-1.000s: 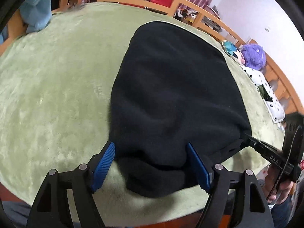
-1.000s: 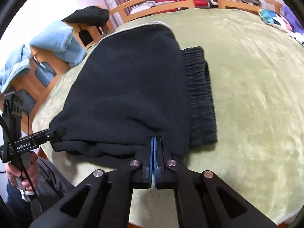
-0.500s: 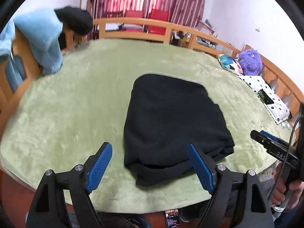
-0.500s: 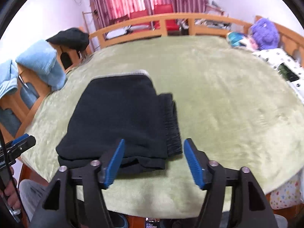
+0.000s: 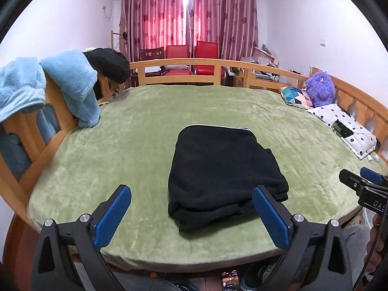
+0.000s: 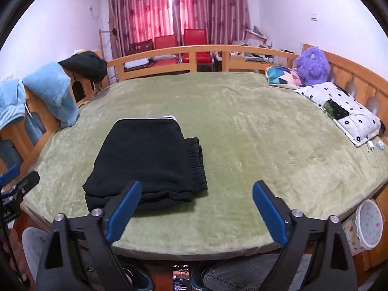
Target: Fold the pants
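Pants [image 5: 223, 169], black and soft like fleece, lie folded into a thick, roughly square stack near the front edge of the bed, a little to your left of its middle. The top layer is smooth and matte. Along the stack's right side a ribbed, gathered elastic band [image 6: 196, 167] sticks out from underneath, and a thin pale trim [image 6: 148, 118] runs along the far edge. The front edge shows several plump layers on top of each other.

The stack rests on a plush olive-green blanket [image 6: 254, 145] with a short, shiny nap that covers the whole bed. Your left gripper [image 5: 191, 208] hangs above the near edge with its blue ribbed pads wide apart and still spreading; nothing is between them, and they are clear of the cloth. Your right gripper [image 6: 196, 207] is the same: jaws opening wide, nothing held, the stack lying beyond its left pad. From the left wrist view, the side of your right gripper carries white letters reading "DAS", cut off by the edge.

A curved wooden rail [image 5: 184, 69] rings the bed. Pale blue fluffy cloths [image 5: 70, 82] and a black garment [image 5: 109, 63] hang over it on the left. A fuzzy purple toy [image 6: 312, 65], a geometric-print cushion [image 6: 283, 76] and a white flower-print quilt [image 6: 344, 111] sit at the right.
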